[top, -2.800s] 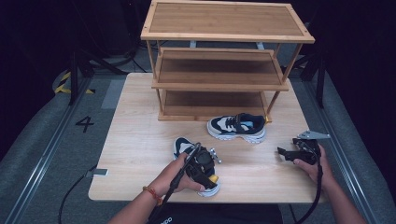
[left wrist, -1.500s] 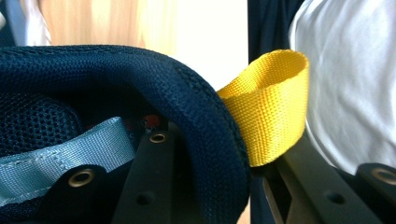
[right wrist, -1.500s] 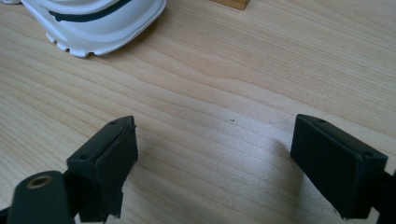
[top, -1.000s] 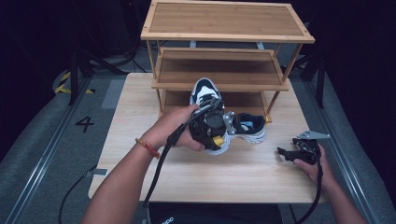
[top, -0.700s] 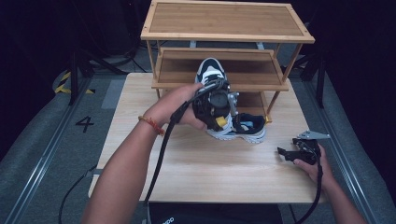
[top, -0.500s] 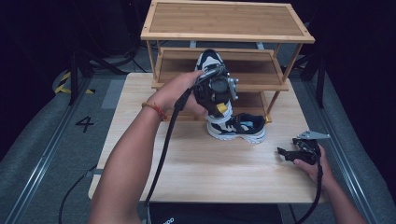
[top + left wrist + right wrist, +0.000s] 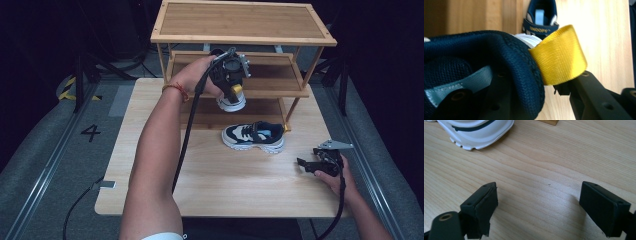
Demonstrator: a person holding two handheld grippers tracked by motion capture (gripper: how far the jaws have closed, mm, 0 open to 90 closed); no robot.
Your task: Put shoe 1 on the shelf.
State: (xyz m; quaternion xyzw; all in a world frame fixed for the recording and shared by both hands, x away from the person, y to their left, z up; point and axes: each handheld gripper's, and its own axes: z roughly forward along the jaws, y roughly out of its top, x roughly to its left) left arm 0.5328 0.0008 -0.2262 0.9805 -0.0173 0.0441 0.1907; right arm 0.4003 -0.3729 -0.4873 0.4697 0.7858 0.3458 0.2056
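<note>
My left gripper (image 7: 231, 89) holds a navy and white shoe (image 7: 231, 102) up at the front of the rack's middle shelf (image 7: 272, 75), heel toward me. In the left gripper view one jaw sits inside the shoe (image 7: 474, 75). The other stands outside by the yellow heel loop (image 7: 559, 57), and bare wood shows between it and the heel. The jaws of the left gripper (image 7: 531, 96) have just been opening, with the heel between them. The matching shoe (image 7: 254, 136) lies on the table. My right gripper (image 7: 303, 165) rests open at the table's right front.
The wooden three-tier rack (image 7: 240, 22) stands at the back of the table (image 7: 150, 175). The left forearm and cable stretch across the table's middle. In the right gripper view, the matching shoe's white sole (image 7: 476, 132) lies beyond the right gripper (image 7: 539, 202).
The left hand has carried the shoe from the table's front up and away to the middle shelf. The right hand has stayed in place.
</note>
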